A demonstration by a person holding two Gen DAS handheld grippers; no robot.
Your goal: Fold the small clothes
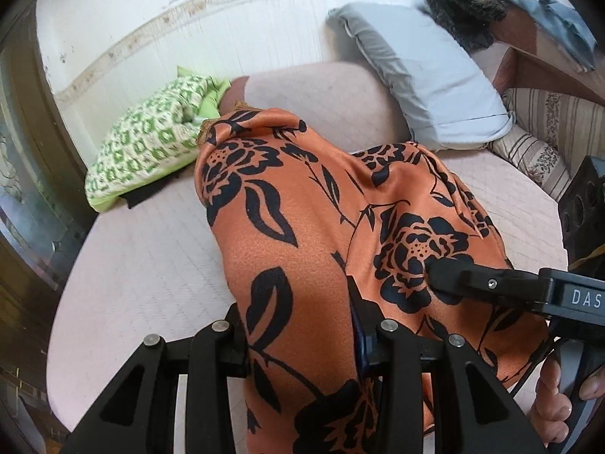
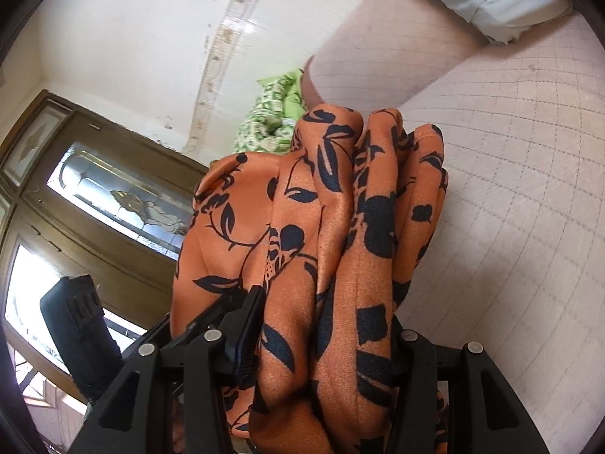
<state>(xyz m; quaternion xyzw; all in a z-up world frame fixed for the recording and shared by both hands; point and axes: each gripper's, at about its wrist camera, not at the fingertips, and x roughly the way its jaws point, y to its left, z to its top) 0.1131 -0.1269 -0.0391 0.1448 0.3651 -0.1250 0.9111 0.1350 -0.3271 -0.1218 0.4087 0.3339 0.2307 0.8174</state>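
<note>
Your left gripper and right gripper both pinch the orange cloth, hanging lengthwise between them above the bed.

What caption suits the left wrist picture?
Both grippers, left gripper and right gripper, hold an orange floral garment above a pink bed.

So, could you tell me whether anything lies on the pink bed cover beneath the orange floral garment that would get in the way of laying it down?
Nothing visible does. The orange floral garment hangs bunched in both hand-held grippers, and the pink bed cover around it looks bare. The green patterned bedding and grey pillow sit farther back by the wall.
</note>
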